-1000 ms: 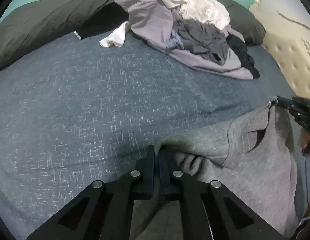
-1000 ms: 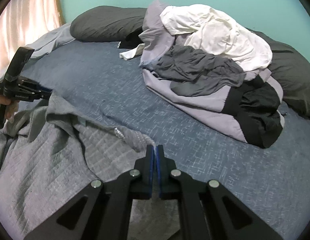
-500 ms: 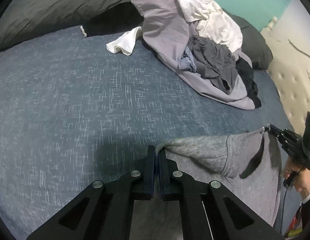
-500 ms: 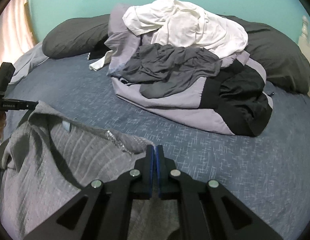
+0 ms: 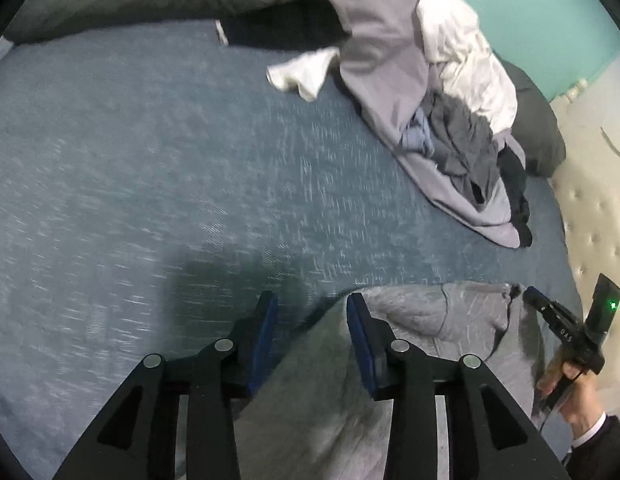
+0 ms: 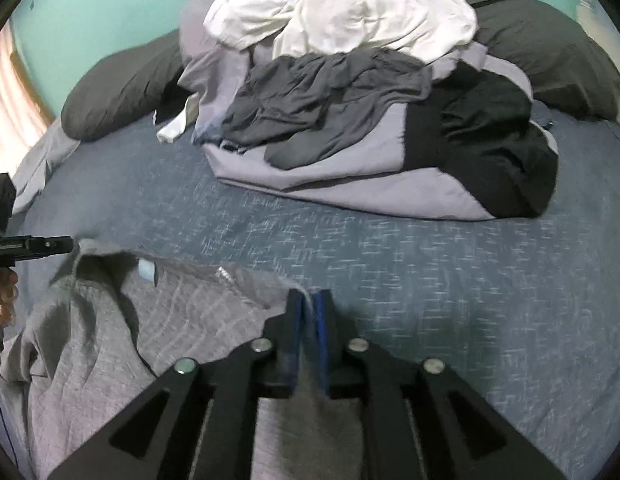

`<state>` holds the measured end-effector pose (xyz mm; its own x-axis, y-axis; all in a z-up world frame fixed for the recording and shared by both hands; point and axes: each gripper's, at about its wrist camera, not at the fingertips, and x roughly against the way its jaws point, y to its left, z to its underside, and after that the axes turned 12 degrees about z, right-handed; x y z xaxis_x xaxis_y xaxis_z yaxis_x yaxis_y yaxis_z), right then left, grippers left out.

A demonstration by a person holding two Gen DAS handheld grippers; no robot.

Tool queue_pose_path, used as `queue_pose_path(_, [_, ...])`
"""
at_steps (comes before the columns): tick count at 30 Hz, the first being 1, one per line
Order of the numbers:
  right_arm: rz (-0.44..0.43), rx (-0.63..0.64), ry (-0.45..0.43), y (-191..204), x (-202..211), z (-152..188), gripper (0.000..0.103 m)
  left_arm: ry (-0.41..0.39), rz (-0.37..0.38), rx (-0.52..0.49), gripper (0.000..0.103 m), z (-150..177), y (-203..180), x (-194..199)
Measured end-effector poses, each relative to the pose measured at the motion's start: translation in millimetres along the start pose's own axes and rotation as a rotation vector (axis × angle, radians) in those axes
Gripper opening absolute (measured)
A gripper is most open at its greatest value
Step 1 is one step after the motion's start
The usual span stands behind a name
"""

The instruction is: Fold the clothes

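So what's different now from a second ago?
The left gripper has opened and let go of the grey shirt, whose edge now lies spread on the bed. Both grippers moved forward, toward the clothes pile. The right gripper stays shut on the shirt, and the pile is untouched.

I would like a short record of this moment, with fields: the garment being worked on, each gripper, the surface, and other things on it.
garment: grey shirt, spread on the near part of the bed, collar toward the pile
left gripper: open, jaws apart over the shirt edge
right gripper: shut on the grey shirt, pinching its edge
surface: blue bedspread
other things: pile of unfolded clothes at the far side; dark pillows behind it
wall: teal
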<state>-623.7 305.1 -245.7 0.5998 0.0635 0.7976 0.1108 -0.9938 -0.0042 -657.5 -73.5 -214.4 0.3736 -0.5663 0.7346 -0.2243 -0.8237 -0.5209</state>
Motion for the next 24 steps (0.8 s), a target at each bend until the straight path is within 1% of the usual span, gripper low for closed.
queue_pose_path(1, [0.004, -0.007, -0.01, -4, 5, 0, 0.019, -0.005, 0.002, -0.012, 0.04, 1, -2, 8])
queue_pose_path(5, [-0.003, -0.037, -0.037, -23, 33, 7, 0.019, -0.008, 0.002, -0.083, 0.04, 20, -14, 46])
queue_pose_path(7, [-0.019, -0.041, -0.041, -37, 54, 20, 0.019, -0.003, 0.001, -0.11, 0.04, 37, -18, 66])
queue_pose_path(9, [-0.017, -0.038, -0.028, -48, 71, 39, 0.019, 0.0, 0.001, -0.114, 0.04, 60, -25, 86])
queue_pose_path(11, [-0.012, -0.028, 0.01, -59, 87, 63, 0.019, -0.006, -0.004, -0.112, 0.04, 83, -33, 105])
queue_pose_path(13, [-0.016, -0.015, 0.06, -68, 104, 94, 0.019, -0.009, -0.004, -0.112, 0.04, 106, -41, 120])
queue_pose_path(15, [-0.024, -0.033, 0.106, -77, 119, 126, 0.019, -0.008, 0.006, -0.105, 0.04, 131, -50, 134])
queue_pose_path(19, [-0.041, -0.07, 0.198, -94, 150, 189, 0.019, 0.019, 0.038, -0.086, 0.04, 180, -68, 155])
queue_pose_path(24, [-0.077, -0.116, 0.286, -102, 189, 258, 0.019, 0.054, 0.048, -0.054, 0.04, 241, -71, 181])
